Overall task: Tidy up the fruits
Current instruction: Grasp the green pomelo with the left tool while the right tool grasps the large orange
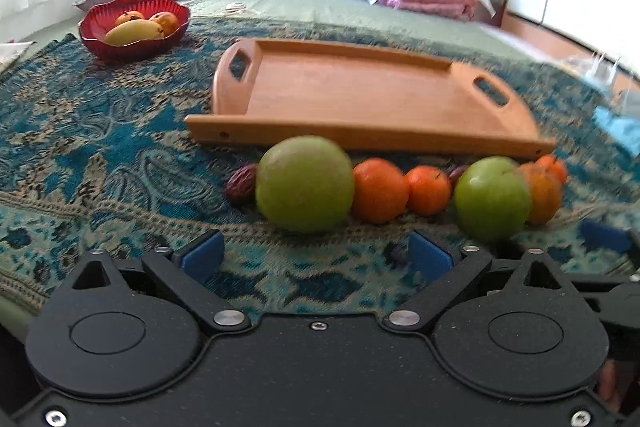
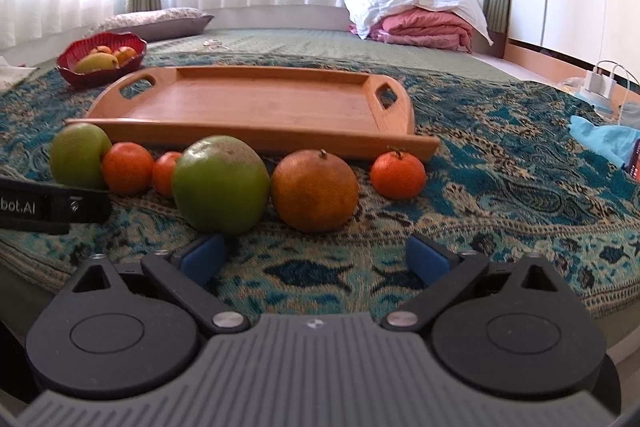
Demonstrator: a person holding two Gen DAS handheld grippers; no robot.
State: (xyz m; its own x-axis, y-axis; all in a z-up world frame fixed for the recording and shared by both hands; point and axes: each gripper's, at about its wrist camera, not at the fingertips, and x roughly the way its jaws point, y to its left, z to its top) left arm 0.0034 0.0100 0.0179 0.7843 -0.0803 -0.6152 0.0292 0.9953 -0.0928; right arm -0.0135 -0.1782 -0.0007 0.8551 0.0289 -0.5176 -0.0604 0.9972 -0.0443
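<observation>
Left gripper (image 1: 316,259): fingers wide apart, holding nothing, near the green apple (image 1: 305,183).
Right gripper (image 2: 316,259): fingers wide apart, empty, over the blanket (image 2: 500,211).
Fruit: a row just before the wooden tray (image 2: 256,107).

- The bedspread (image 2: 480,187) is teal and beige in a paisley pattern.
- The tray (image 2: 256,107) is plain honey-coloured wood.
- Two apples (image 2: 220,183) are green; the nearer one has a brownish patch on top.
- The oranges (image 2: 398,174) are bright orange; the biggest orange (image 2: 315,190) is duller and brown-tinged.
- The bowl (image 1: 132,27) is ribbed dark red, holding yellow and orange fruit.
- The left gripper (image 1: 316,259) and right gripper (image 2: 316,259) are black with blue pads.
- The folded blanket (image 2: 424,27) is pink.
</observation>
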